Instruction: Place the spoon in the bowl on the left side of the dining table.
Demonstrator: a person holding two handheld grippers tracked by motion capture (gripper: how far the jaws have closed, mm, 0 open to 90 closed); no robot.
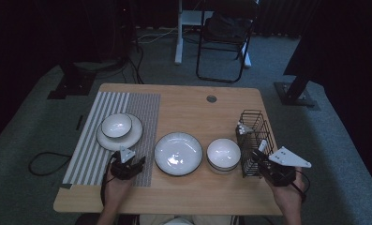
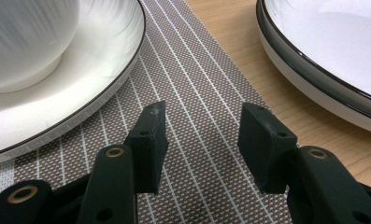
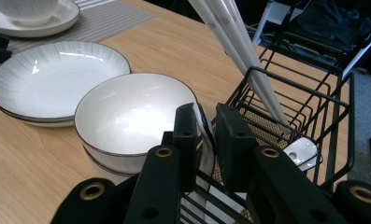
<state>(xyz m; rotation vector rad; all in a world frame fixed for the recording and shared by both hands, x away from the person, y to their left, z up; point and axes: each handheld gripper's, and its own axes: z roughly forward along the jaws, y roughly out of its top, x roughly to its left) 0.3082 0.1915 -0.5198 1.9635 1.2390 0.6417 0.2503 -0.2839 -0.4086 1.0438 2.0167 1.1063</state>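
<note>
Left gripper [image 1: 137,164] is held low over the striped placemat [image 1: 92,150], jaws well apart, nothing between them. Just beyond it, a small bowl [image 1: 116,124] is stacked on a plate [image 1: 133,136]. At table centre a wide plate [image 1: 178,153] is set beside a deep bowl [image 1: 223,153]. At the right edge, the right gripper [image 3: 206,135] is closed on a white spoon [image 3: 205,140] at the black wire rack [image 1: 255,140]; white utensil handles [image 3: 239,51] are seen leaning in the rack.
</note>
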